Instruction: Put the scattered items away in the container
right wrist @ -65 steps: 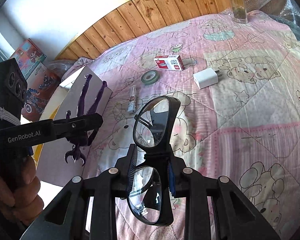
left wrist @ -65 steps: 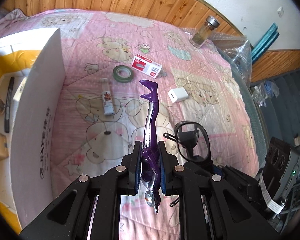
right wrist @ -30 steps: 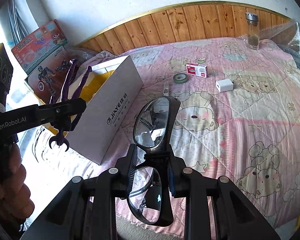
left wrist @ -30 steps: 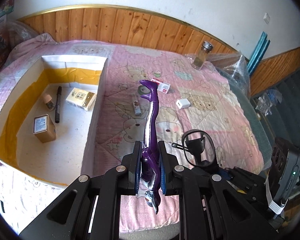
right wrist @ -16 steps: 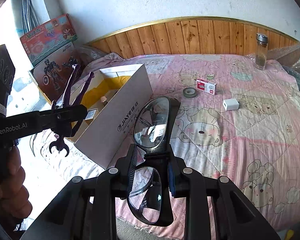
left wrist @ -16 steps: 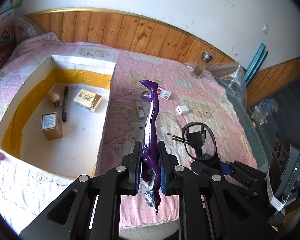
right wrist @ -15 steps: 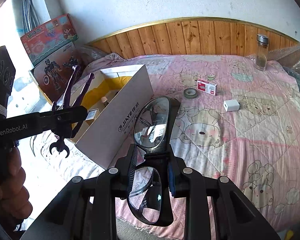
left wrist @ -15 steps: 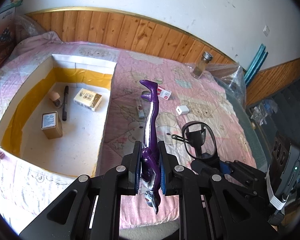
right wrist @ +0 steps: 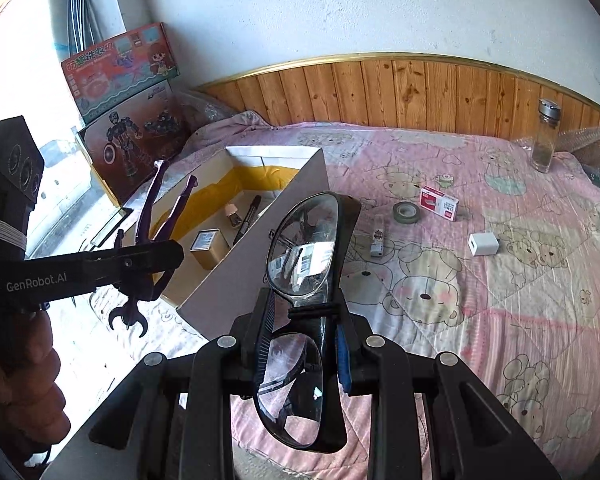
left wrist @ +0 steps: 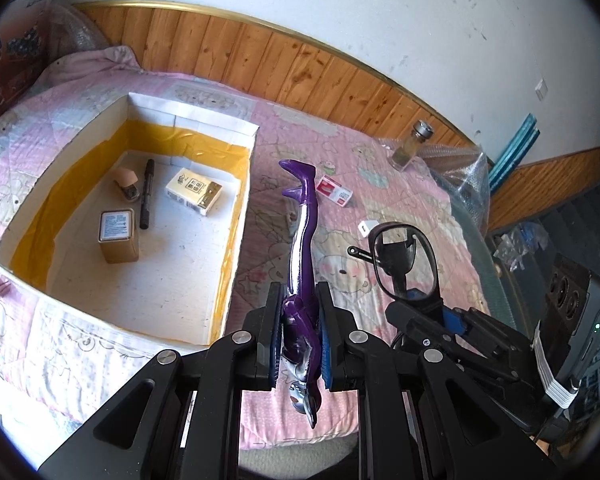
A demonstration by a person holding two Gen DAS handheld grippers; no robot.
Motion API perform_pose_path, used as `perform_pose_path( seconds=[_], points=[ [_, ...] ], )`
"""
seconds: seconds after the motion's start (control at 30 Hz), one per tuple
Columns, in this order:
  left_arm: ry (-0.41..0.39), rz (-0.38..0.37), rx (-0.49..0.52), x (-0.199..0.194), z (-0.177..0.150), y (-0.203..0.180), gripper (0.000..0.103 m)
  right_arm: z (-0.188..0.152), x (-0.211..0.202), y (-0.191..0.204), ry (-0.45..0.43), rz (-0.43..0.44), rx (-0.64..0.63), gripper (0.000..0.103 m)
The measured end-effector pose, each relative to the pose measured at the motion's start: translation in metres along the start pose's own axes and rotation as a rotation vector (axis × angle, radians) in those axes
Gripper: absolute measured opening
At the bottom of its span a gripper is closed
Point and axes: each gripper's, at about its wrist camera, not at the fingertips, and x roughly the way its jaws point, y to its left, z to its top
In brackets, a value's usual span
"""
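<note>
Purple-handled pliers (left wrist: pixel 300 312) sit clamped in the left gripper (left wrist: pixel 299 334), while the right gripper (right wrist: pixel 302 328) is closed on black-framed glasses (right wrist: pixel 306 248). The white box (left wrist: pixel 236 240) lies at ten o'clock in the left view. Best to carry each item well over the wall, lower it near the floor, clear of the tin (left wrist: pixel 118 236), then release gently.

Purple pliers (left wrist: pixel 302 276) and black-framed glasses (right wrist: pixel 306 264) are held aloft near the open white box (left wrist: pixel 236 216) on the quilt.
</note>
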Motion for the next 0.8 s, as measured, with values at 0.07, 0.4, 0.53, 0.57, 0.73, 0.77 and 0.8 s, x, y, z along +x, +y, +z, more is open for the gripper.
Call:
perform_pose_path(
  seconds=[0.07, 0.4, 0.53, 0.57, 0.73, 0.77, 0.8],
  points=[
    [-0.001, -0.002, -0.008, -0.001, 0.001, 0.003, 0.015, 0.002, 0.001, 0.002, 0.000, 0.004, -0.005, 0.029],
    [-0.029, -0.011, -0.041, -0.011, 0.012, 0.016, 0.015, 0.012, 0.006, 0.009, -0.003, 0.010, -0.019, 0.029],
    [-0.040, -0.012, -0.055, -0.015, 0.015, 0.021, 0.015, 0.017, 0.008, 0.012, -0.005, 0.014, -0.027, 0.029],
    [-0.042, -0.011, -0.058, -0.016, 0.016, 0.023, 0.015, 0.018, 0.008, 0.013, -0.005, 0.016, -0.030, 0.029],
    [-0.050, 0.013, -0.074, -0.017, 0.017, 0.033, 0.015, 0.025, 0.012, 0.021, -0.008, 0.025, -0.051, 0.029],
    [-0.049, 0.018, -0.078, -0.016, 0.017, 0.035, 0.015, 0.025, 0.013, 0.022, -0.009, 0.027, -0.055, 0.029],
    [-0.047, 0.021, -0.083, -0.016, 0.018, 0.037, 0.015, 0.027, 0.014, 0.024, -0.009, 0.030, -0.058, 0.029]
  ],
)
